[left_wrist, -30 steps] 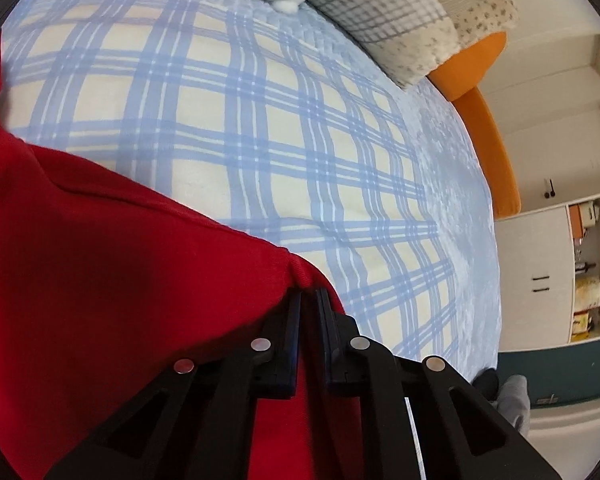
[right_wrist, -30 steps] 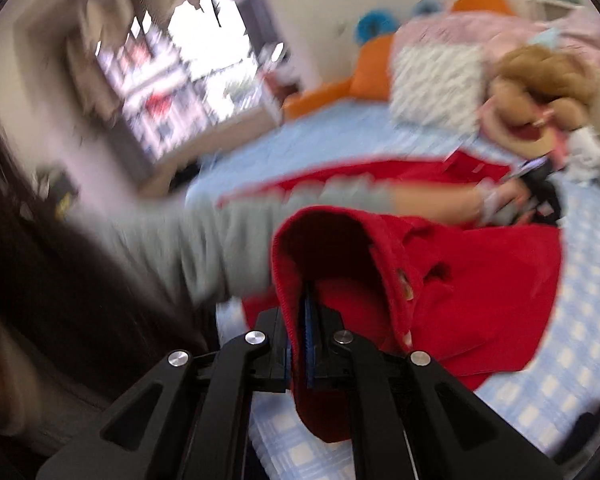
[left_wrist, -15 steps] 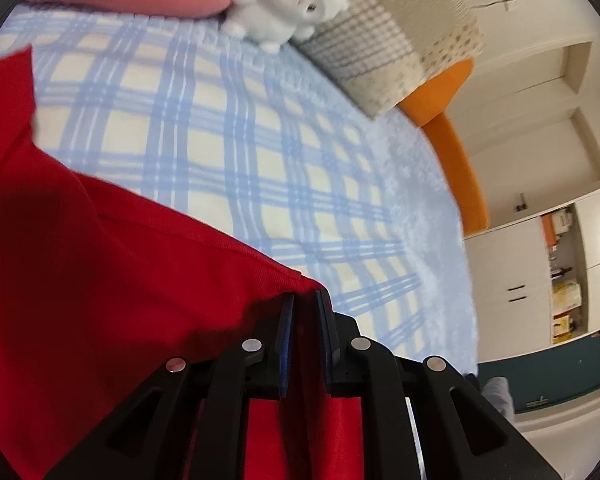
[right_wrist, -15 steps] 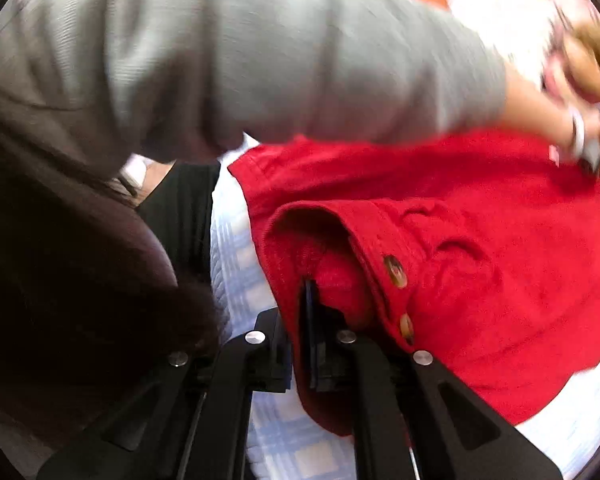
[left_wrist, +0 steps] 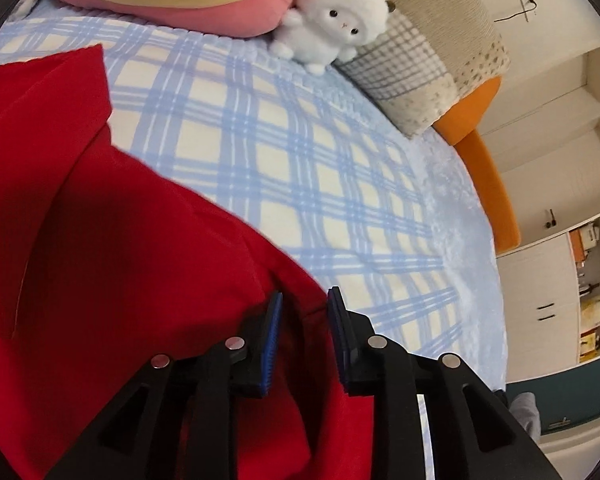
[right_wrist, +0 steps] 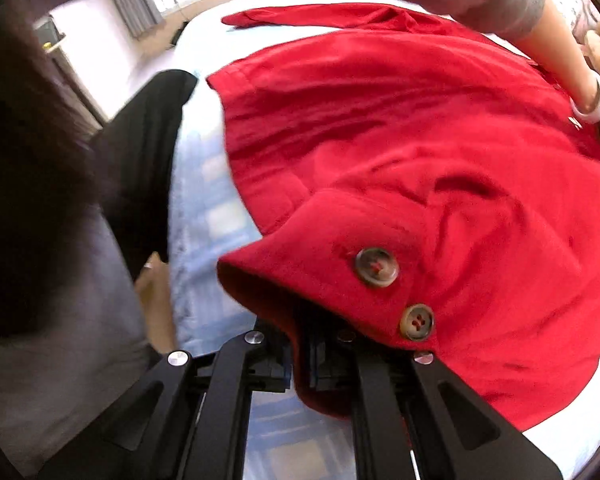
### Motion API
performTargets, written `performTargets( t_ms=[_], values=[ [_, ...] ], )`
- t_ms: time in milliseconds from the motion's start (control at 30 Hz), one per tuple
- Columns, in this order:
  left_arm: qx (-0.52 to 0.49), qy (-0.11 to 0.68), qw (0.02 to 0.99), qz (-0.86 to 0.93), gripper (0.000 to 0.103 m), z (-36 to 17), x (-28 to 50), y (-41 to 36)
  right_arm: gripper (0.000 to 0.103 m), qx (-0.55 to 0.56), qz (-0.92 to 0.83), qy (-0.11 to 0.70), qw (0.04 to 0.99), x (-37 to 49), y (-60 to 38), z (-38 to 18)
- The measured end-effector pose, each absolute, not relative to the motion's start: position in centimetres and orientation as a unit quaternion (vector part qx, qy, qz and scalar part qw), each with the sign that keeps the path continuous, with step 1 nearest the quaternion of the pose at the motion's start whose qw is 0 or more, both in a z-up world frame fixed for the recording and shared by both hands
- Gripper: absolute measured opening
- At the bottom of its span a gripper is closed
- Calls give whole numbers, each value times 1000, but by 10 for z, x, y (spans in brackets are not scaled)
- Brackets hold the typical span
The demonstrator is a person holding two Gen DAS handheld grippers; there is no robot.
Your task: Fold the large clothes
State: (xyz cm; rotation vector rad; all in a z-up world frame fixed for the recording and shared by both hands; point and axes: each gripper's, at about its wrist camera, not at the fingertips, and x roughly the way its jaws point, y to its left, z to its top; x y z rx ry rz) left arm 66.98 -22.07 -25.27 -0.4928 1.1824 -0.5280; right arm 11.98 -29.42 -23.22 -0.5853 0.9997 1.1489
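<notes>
Two tools on a red coat (right_wrist: 400,128) lying on the bed (left_wrist: 300,168).
My left tool (left_wrist: 302,312) has just been opening, cloth loose between; right tool (right_wrist: 300,360) pinches the buttoned cuff, which could drag and undo the fold.

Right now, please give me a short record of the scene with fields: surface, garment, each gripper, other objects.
surface: bed with blue plaid blanket
garment: red coat spread on the blanket, two brown buttons on a raised flap
left gripper: jaws just opened, red fabric between them, pads not pressing
right gripper: shut on the coat's edge
other objects: white plush toy, pink cushion, checked pillow
</notes>
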Motion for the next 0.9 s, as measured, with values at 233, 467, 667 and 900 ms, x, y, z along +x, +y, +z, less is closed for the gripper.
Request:
performTargets(
  t_ms=[233,467,667,900],
  values=[
    [-174,510,791,-290,38,-184,629,-226,30,-265,515,408,706,107,-291,-237],
    [-166,503,770,-355,60,-155,574,-257,98,-278,496,392,723,67,-290,-234],
    [-169,531,760,-335,58,-198,558,-263,98,-155,449,423,772,69,-351,-191],
    [-201,545,752,-312,56,-244,557,-248,49,-33,421,310,851,80,-394,-121]
  ],
)
